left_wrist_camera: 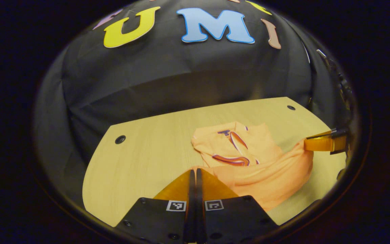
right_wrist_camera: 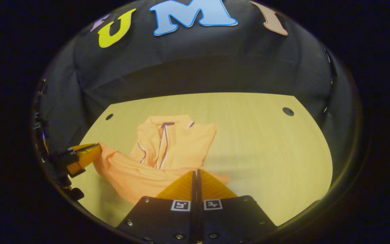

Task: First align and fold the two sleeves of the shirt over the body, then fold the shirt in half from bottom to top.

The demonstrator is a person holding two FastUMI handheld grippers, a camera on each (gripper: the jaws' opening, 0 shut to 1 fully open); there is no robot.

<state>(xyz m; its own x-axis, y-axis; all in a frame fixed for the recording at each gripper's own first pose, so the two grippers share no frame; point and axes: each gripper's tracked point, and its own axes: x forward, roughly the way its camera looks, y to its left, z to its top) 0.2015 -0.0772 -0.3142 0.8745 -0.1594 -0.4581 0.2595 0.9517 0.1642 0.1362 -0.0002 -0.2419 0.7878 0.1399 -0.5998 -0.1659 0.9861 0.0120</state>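
An orange polo shirt (left_wrist_camera: 245, 159) is laid on a light wooden table (left_wrist_camera: 141, 156), collar toward the far edge, placket and dark trim lines facing up. In the left gripper view the shirt is seen right of the table's middle, nearer the near edge than the far one. The sleeves are folded in over the body; the upper part lies flat. The lower part is lifted off the surface and stretched as a sagging band between the two grippers.

In the left gripper view the left gripper (left_wrist_camera: 194, 172) is seen at the bottom, fingers pressed together with the hem's corner pinched at the tips. The right gripper (left_wrist_camera: 308, 141) is seen farther off at the table's right edge, fingers closed on the other end of the lifted hem, cloth drawn to a point at the tips.

In the right gripper view the polo shirt (right_wrist_camera: 168, 149) is placed left of the table's (right_wrist_camera: 266, 145) middle. The right gripper (right_wrist_camera: 195, 173) is shown at the bottom, narrow, with fabric caught at the tips. The left gripper (right_wrist_camera: 96, 147) is seen near the table's left edge, clamped on the hem's far corner. A round dark hole (right_wrist_camera: 287, 111) is set near the table's far right corner, another (right_wrist_camera: 109, 116) near the far left corner.
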